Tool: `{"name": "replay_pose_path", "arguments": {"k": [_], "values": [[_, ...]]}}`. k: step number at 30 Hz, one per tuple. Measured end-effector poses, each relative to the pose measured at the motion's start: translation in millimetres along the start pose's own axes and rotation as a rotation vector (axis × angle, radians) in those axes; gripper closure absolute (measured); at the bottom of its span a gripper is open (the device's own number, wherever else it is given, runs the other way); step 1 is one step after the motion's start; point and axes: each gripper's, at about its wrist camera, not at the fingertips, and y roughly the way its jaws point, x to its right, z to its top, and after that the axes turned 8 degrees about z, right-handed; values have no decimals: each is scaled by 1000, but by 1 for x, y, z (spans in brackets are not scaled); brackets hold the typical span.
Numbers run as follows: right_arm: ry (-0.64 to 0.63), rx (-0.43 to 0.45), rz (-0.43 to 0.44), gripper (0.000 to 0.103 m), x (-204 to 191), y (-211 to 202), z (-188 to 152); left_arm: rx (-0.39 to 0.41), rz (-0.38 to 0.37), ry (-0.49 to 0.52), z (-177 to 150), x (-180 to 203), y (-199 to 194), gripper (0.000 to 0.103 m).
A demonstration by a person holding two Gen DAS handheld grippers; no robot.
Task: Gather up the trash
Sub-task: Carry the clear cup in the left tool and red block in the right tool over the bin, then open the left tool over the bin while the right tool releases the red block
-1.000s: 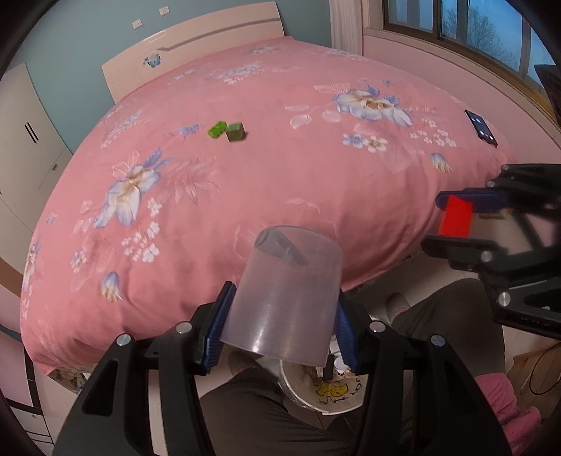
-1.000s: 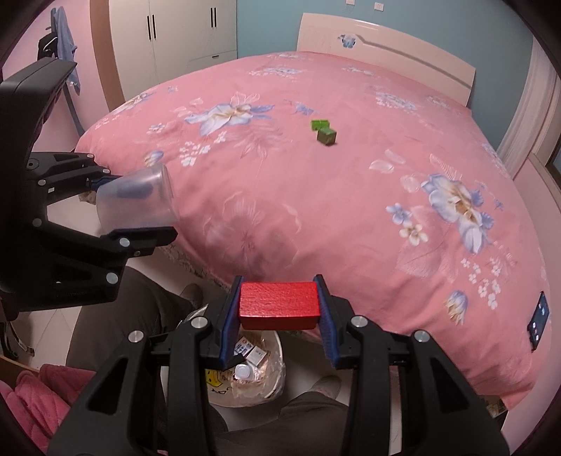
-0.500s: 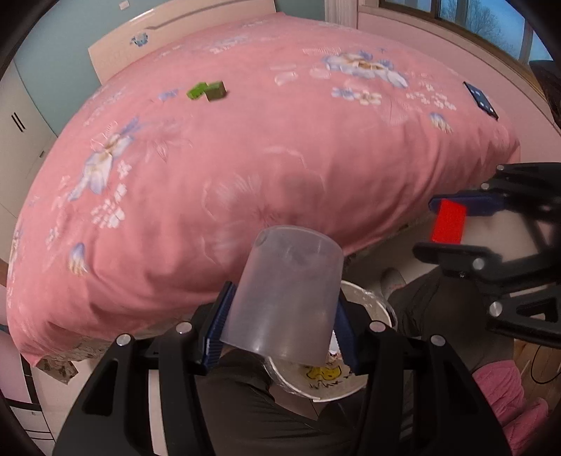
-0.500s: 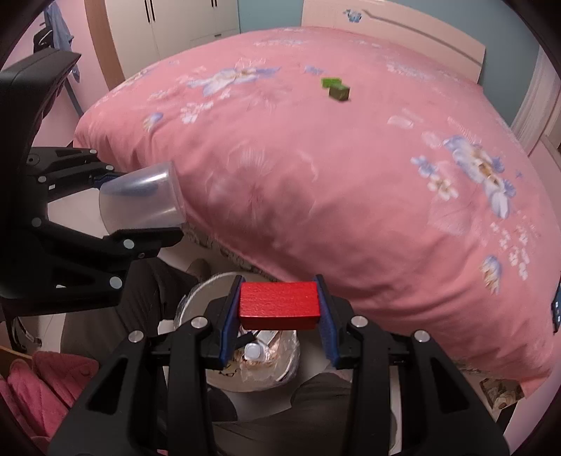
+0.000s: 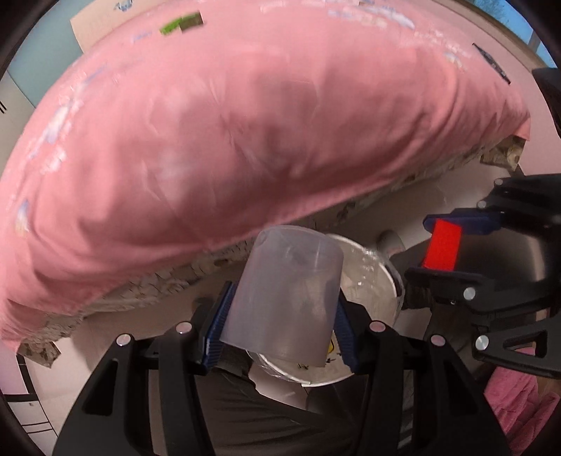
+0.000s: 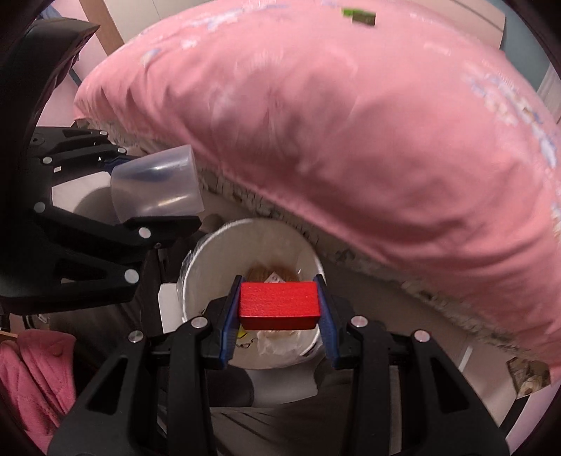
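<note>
Pink bedspread [image 6: 368,147] fills twelve o'clock while my left gripper [image 5: 280,326] pinches the plastic cup [image 5: 285,298] and my right gripper [image 6: 278,312] clamps the red block [image 6: 278,303] above the bin [image 6: 210,266].

1. The round white waste bin lined with clear plastic [image 5: 382,280] is largely covered in the left wrist view by the translucent plastic cup [image 5: 287,298] held in front of it.
2. In the right wrist view the red rectangular block [image 6: 278,304] hides the middle of the bin's contents; only brownish scraps and pale wrappers show around it, too unclear to name.
3. The pink floral bedspread [image 6: 368,140] is motion-blurred, its flower print smeared.
4. Two small green blocks [image 5: 182,24] on the bed are blurred and tiny.
5. A dark flat object [image 5: 491,63] near the bed's edge is too small to identify.
</note>
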Motion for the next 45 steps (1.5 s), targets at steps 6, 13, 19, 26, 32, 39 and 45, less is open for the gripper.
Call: {"name": "replay_pose_path", "arguments": {"k": [6,13,19,26,32,39,45], "values": [[23,-98,32,63,5,48,-11,-89,-28,-13,-7,6,44,48],[71,-197,79,63,9,102,-23,-188,-79,-46,-15,9,91,48],[143,-270,128,62,17,141,-28,-268,-118,-82,-22,11,128,48],[222,-362,174,62,25,179,-37,-355,-161,-130,-27,14,166,48],[300,-407,210,62,33,206,-40,-410,-173,-158,-32,13,194,48],[343,-468,211,62,39,233,-47,-464,-188,-182,-39,16,220,47],[380,-473,205,47,48,234,-46,-485,-178,-172,-42,17,228,44]]}}
